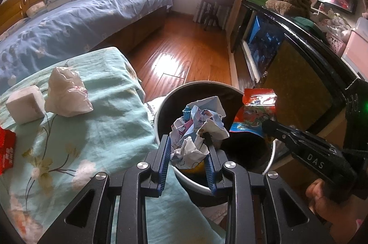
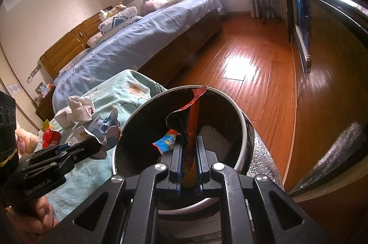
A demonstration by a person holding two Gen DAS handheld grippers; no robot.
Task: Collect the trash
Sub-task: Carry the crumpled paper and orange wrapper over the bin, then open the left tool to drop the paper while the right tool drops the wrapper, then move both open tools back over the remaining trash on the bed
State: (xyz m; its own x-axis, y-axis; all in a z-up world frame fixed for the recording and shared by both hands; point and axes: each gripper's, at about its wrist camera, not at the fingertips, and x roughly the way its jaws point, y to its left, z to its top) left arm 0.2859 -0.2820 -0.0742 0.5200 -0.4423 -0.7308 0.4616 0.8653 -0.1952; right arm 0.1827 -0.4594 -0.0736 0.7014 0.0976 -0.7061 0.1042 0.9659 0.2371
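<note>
My left gripper (image 1: 186, 138) is shut on a crumpled ball of blue-and-white printed paper (image 1: 197, 124), held just above the round bin (image 1: 161, 110), which has a white rim and a dark inside. From the right, my right gripper (image 1: 265, 125) holds a red snack wrapper (image 1: 253, 110) over the bin's far rim. In the right wrist view the right gripper (image 2: 189, 140) is shut on that snack wrapper (image 2: 194, 115), which stands up over the bin (image 2: 241, 115). The left gripper (image 2: 96, 144) with the crumpled paper (image 2: 103, 129) sits at the bin's left edge.
Beside the bin, a teal flowered cloth (image 1: 92, 129) carries a crumpled white paper (image 1: 66, 92), a white block (image 1: 25, 103) and a red packet (image 1: 7, 152). A blue-covered bed (image 1: 69, 23) lies behind. A dark cabinet (image 1: 299, 83) stands on the right, with wooden floor (image 1: 184, 44) between.
</note>
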